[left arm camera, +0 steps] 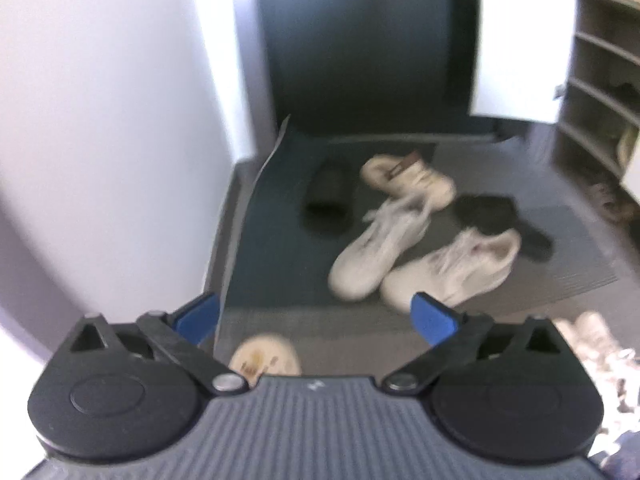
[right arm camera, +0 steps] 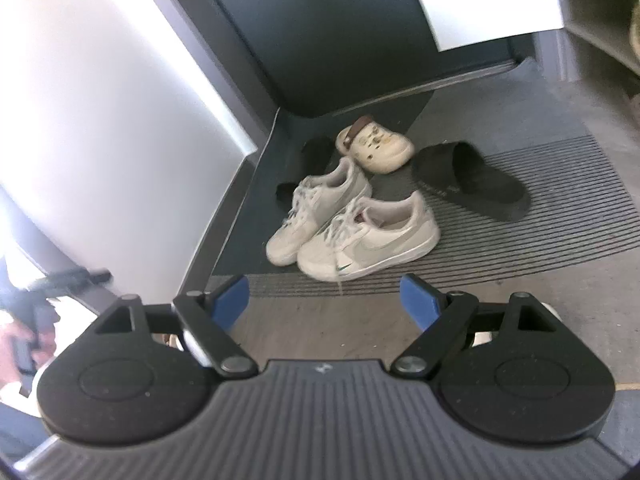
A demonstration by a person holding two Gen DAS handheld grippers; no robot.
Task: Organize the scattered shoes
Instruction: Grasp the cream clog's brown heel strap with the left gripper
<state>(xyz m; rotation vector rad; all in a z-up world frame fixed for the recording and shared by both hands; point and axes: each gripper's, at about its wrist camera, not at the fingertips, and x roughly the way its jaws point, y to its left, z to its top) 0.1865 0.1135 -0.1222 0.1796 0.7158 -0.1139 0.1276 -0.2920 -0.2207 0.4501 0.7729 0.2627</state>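
Both hand-held grippers, left (left arm camera: 316, 316) and right (right arm camera: 325, 300), gape empty above the doormat's (right arm camera: 560, 216) near edge, where two white sneakers (right arm camera: 368, 236) touch.

Left gripper (left arm camera: 316, 316): jaws spread wide, empty, above the mat (left arm camera: 560, 264). Ahead lie two white sneakers (left arm camera: 376, 248) (toes toward camera, touching), a cream clog (left arm camera: 408, 178), black slides (left arm camera: 330, 196).

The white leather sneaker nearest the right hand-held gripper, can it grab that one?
Probably yes. The right hand-held gripper is open, and nothing lies between it and the white leather sneaker on the grey ribbed mat.
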